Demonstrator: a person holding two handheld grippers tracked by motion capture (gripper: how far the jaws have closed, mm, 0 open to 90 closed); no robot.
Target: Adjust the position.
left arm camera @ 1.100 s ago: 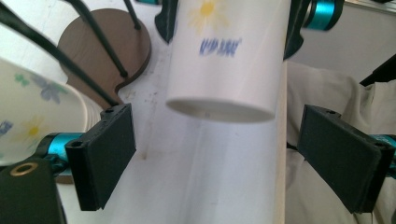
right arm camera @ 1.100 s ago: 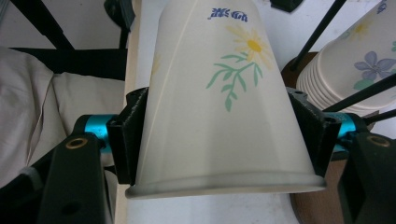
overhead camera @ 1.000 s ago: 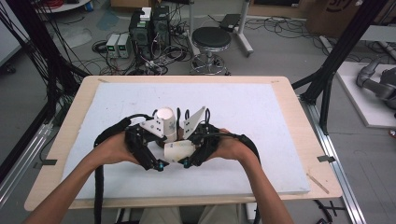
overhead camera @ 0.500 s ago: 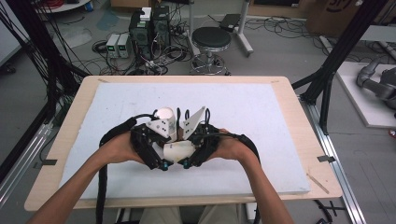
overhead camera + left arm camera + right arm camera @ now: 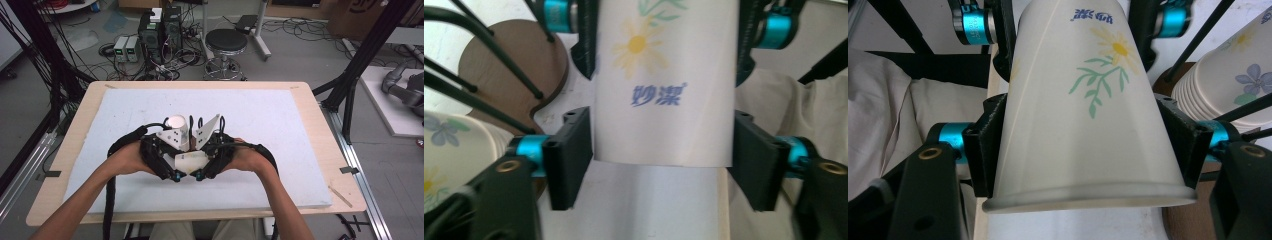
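Two grippers clamping one paper cup, white mat, wooden table, stool behind

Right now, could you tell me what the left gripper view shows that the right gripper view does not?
Left gripper view: the paper cup's narrow base end nearest, blue lettering upright. Right gripper view: its rolled rim nearest, lettering upside down. Both: the daisy print, the stack of cups and the brown wooden board.

There's a black round stool behind the table, a couple of computer towers in a mess of cables, plus a white foam mat on top.
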